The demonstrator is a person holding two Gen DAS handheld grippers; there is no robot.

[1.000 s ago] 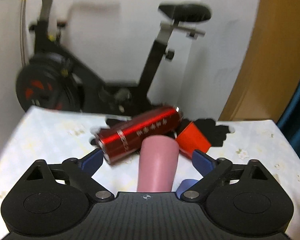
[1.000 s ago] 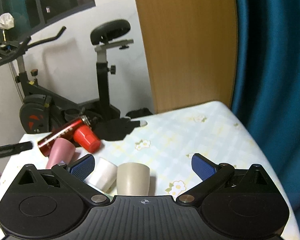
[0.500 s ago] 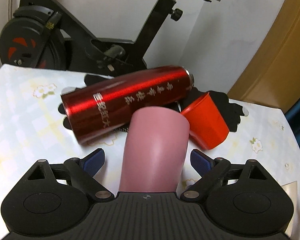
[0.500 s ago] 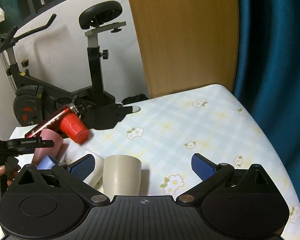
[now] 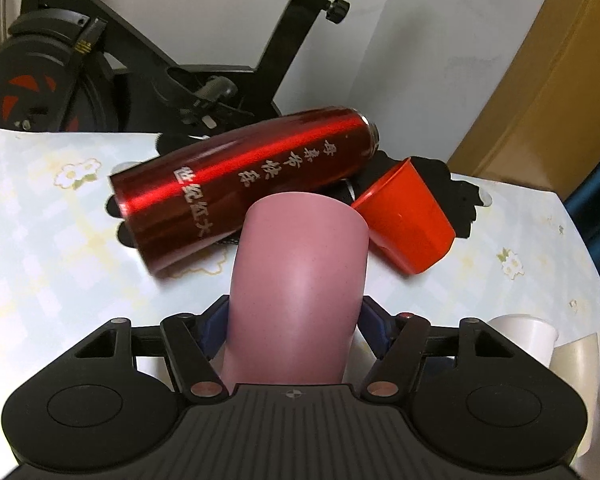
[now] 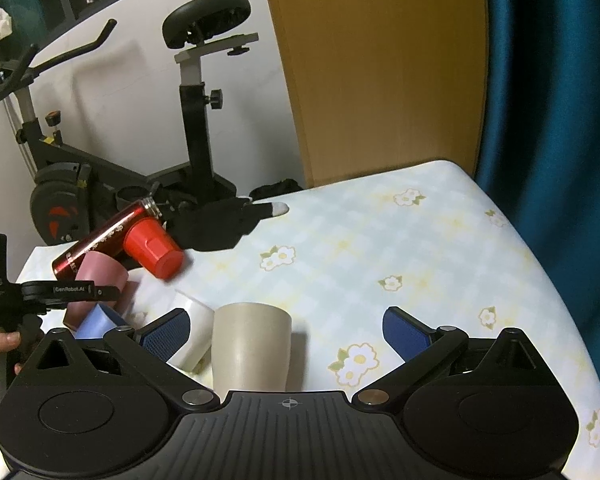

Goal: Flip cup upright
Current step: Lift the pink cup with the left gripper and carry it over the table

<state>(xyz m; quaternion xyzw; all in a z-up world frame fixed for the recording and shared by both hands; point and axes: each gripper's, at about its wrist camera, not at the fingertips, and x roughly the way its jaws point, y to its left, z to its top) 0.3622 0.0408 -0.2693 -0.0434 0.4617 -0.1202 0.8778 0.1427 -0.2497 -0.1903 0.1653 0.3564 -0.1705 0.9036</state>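
A pink cup (image 5: 296,292) stands upside down on the flowered tablecloth, and my left gripper (image 5: 294,326) is shut on its lower part, blue pads pressing both sides. The same cup shows in the right wrist view (image 6: 100,274), with the left gripper (image 6: 96,300) around it. My right gripper (image 6: 286,330) is open and empty. A beige cup (image 6: 252,350) stands upside down between its fingers, nearer the left fingertip (image 6: 168,334). A white cup (image 6: 192,332) lies beside it.
A red metal bottle (image 5: 244,184) lies on its side behind the pink cup. A red cup (image 5: 404,216) lies tipped beside it, on black gloves (image 6: 220,224). An exercise bike (image 6: 196,92) stands past the table's far edge. A blue curtain (image 6: 556,120) hangs on the right.
My left gripper has moved forward around the pink cup and closed on it. My right gripper has shifted slightly and stays open.
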